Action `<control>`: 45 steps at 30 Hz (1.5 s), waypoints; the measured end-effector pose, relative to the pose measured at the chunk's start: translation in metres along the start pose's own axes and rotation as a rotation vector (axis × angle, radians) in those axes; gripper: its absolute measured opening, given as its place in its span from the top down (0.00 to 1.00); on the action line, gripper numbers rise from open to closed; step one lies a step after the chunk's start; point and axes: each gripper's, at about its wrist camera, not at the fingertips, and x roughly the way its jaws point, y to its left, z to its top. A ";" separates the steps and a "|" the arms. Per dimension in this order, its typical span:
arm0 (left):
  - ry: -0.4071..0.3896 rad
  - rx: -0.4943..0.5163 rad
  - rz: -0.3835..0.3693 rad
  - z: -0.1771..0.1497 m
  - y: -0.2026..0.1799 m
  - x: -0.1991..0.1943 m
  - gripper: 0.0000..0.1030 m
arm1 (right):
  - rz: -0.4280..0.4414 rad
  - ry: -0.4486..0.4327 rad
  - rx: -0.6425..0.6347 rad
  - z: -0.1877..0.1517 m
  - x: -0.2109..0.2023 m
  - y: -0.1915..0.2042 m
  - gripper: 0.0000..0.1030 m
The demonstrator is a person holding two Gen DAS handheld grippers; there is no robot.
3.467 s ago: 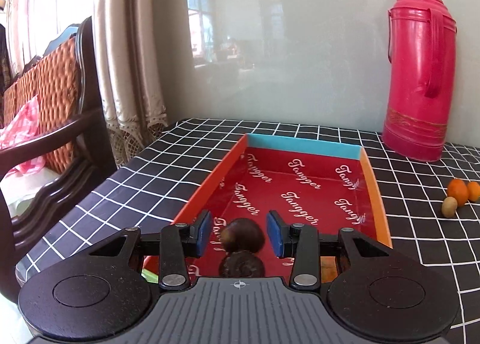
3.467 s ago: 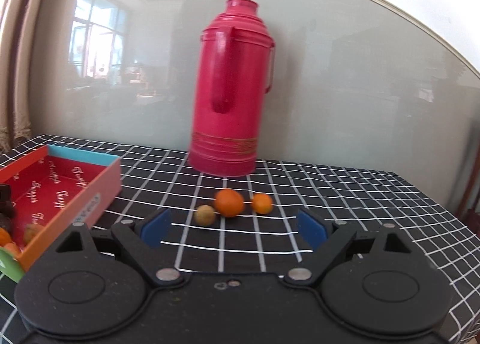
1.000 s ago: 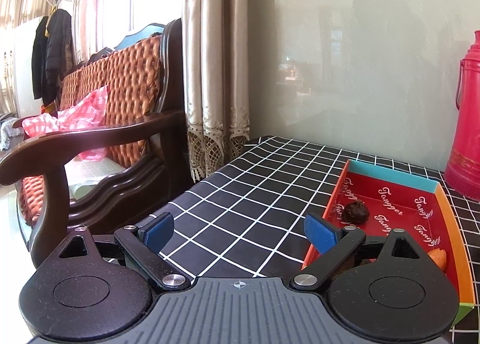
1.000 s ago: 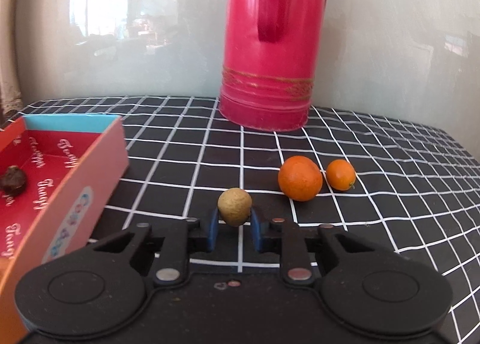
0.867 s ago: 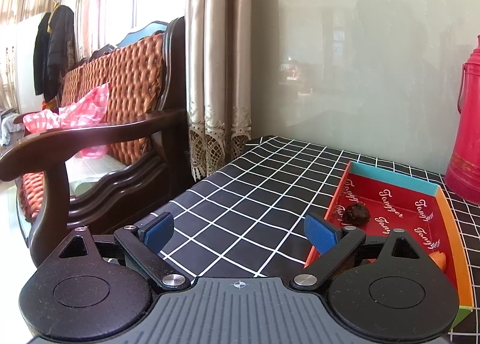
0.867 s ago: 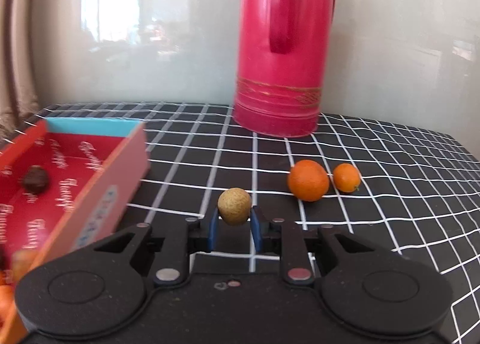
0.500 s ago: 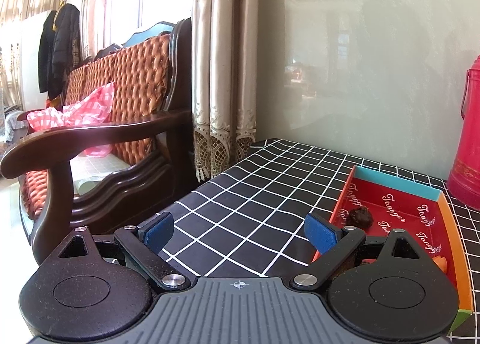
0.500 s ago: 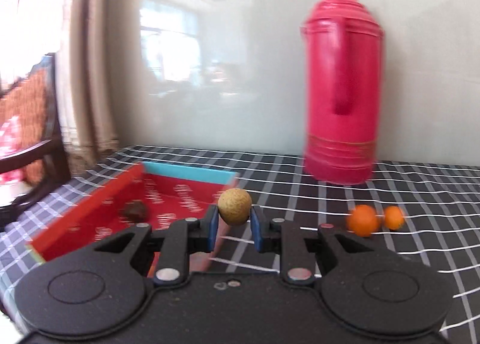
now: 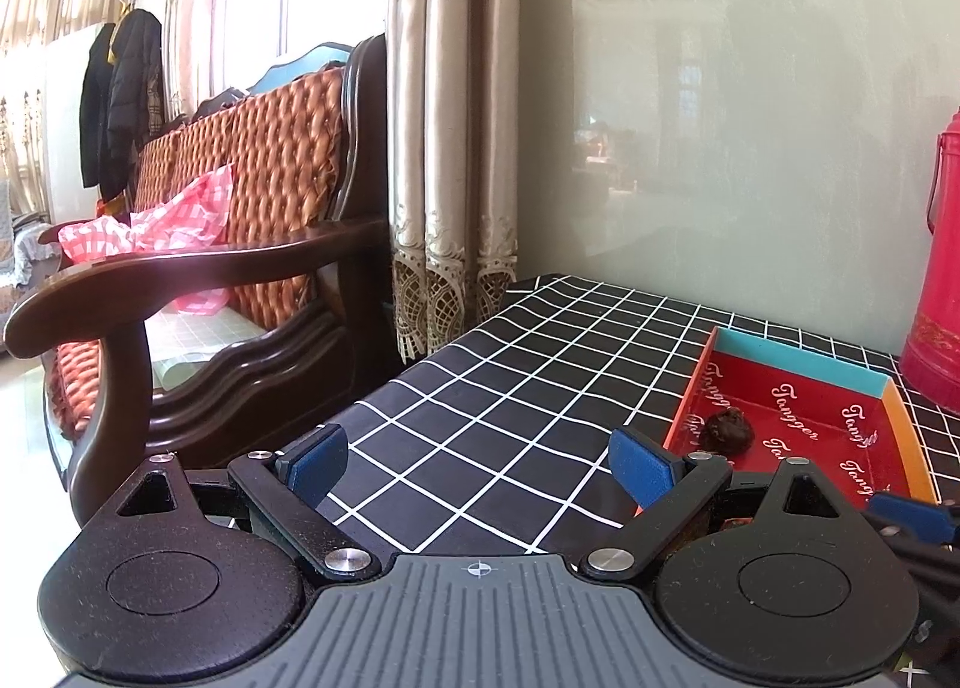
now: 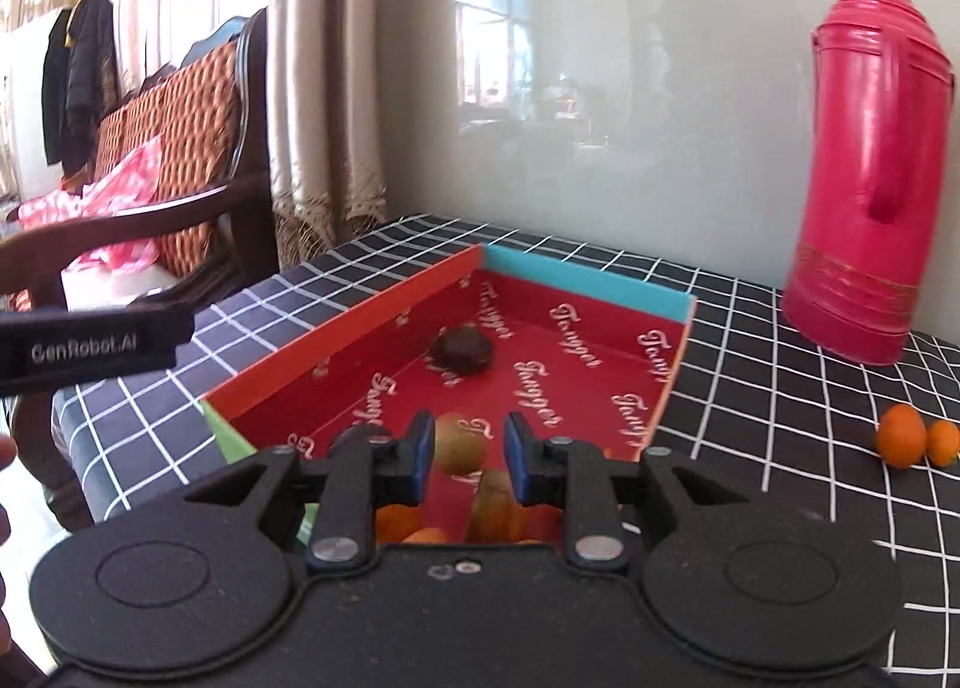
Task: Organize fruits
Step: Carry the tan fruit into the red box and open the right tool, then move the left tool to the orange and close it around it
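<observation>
1. Right wrist view: the right tongs [image 10: 463,455] are over the near end of the red box [image 10: 336,338], jaws opening; a second ago they were clamped on the tan fruit [image 10: 459,444] out by the oranges.
2. The tan fruit sits between the pads with a gap on each side, so likely just released and dropping. Motion blur makes contact hard to rule out.
3. Below it in the box: orange fruits [image 10: 399,520] at the near end, a dark fruit [image 10: 464,350] toward the far end.
4. Two oranges [image 10: 900,437] are left on the surface at the right edge, near the red thermos [image 10: 870,172].
5. Left wrist view: the left tongs [image 9: 478,457] are spread wide and empty, unmoved beside the box's left wall, over the checked surface [image 9: 510,388].
6. Meaning: one more fruit delivered; the two oranges remain to fetch.
</observation>
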 end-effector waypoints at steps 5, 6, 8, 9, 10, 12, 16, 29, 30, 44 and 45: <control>0.004 -0.005 -0.004 0.000 -0.001 0.001 0.09 | -0.003 -0.026 0.042 0.002 -0.011 -0.008 0.60; 0.005 -0.005 -0.006 0.000 -0.001 0.001 0.09 | -0.013 -0.042 0.047 0.003 -0.014 -0.010 0.51; 0.005 -0.003 -0.009 0.000 -0.002 0.001 0.09 | -0.052 -0.092 0.045 0.004 -0.023 -0.013 0.24; 0.004 -0.002 -0.011 0.000 -0.003 0.001 0.09 | -0.070 -0.111 0.034 0.005 -0.028 -0.014 0.25; 0.003 -0.002 -0.013 0.000 -0.004 0.000 0.09 | -0.080 -0.118 0.019 0.006 -0.031 -0.015 0.25; 0.003 -0.002 -0.017 0.000 -0.006 0.000 0.09 | -0.105 -0.133 0.003 0.007 -0.035 -0.017 0.22; 0.003 0.008 -0.029 -0.001 -0.012 -0.002 0.09 | -0.176 -0.151 -0.015 0.007 -0.045 -0.022 0.08; -0.027 0.089 -0.136 -0.004 -0.068 -0.017 0.09 | -0.438 -0.083 0.059 -0.008 -0.074 -0.079 0.06; -0.033 0.103 -0.158 -0.004 -0.075 -0.019 0.09 | -0.465 -0.081 0.071 -0.010 -0.078 -0.085 0.06; -0.080 0.299 -0.442 -0.017 -0.202 -0.051 0.09 | -0.988 -0.095 0.274 -0.055 -0.128 -0.172 0.06; -0.078 0.311 -0.457 -0.019 -0.211 -0.053 0.09 | -1.023 -0.093 0.282 -0.059 -0.131 -0.176 0.06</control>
